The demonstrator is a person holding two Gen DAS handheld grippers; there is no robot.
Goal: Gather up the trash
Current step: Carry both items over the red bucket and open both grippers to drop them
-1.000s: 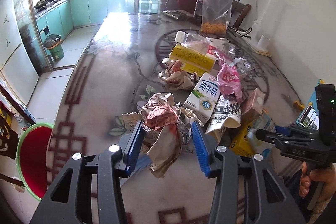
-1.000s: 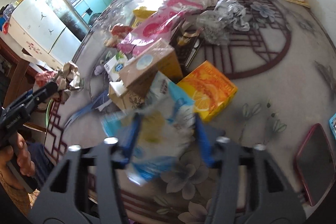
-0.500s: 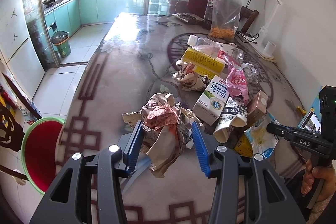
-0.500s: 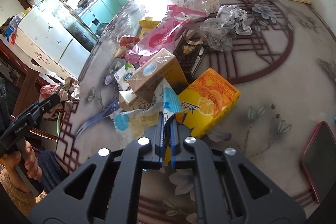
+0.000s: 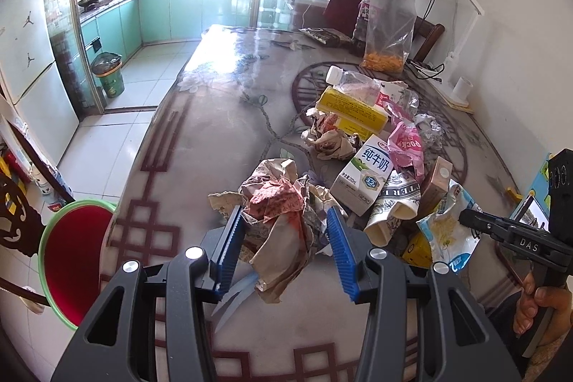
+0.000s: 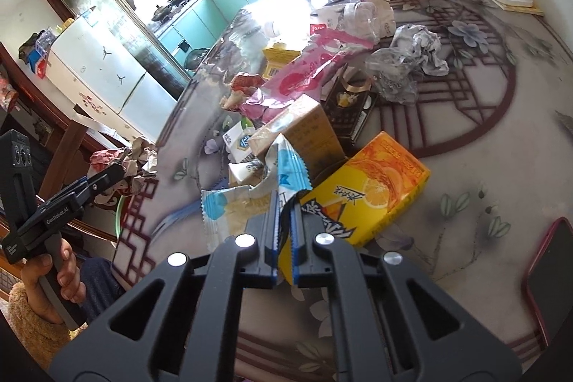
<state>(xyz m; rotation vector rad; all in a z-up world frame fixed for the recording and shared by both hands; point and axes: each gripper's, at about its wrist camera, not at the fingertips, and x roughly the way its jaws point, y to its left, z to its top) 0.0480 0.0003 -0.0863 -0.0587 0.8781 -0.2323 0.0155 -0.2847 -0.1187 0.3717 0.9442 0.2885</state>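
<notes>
Trash pile on the table, with one piece pinched in each gripper.

Left gripper (image 5: 284,247) has its blue pads squeezed on a ball of crumpled paper (image 5: 283,221), which hangs just above the table (image 5: 215,117) near its edge. Right gripper (image 6: 284,231) has its jaws pressed together on the torn blue and white wrapper (image 6: 250,199), which lies by the orange juice box (image 6: 372,188). More trash sits close by: a milk carton (image 5: 365,174), a pink bag (image 5: 406,145) and a yellow box (image 5: 352,111). This looks like the pick-up step, with both pieces caught but not thrown away yet. Next, I think each hand should lift its piece and carry it to the red bin (image 5: 71,260) on the floor beside the table, then let go over it. The wrapper is thin and may slip out.
</notes>
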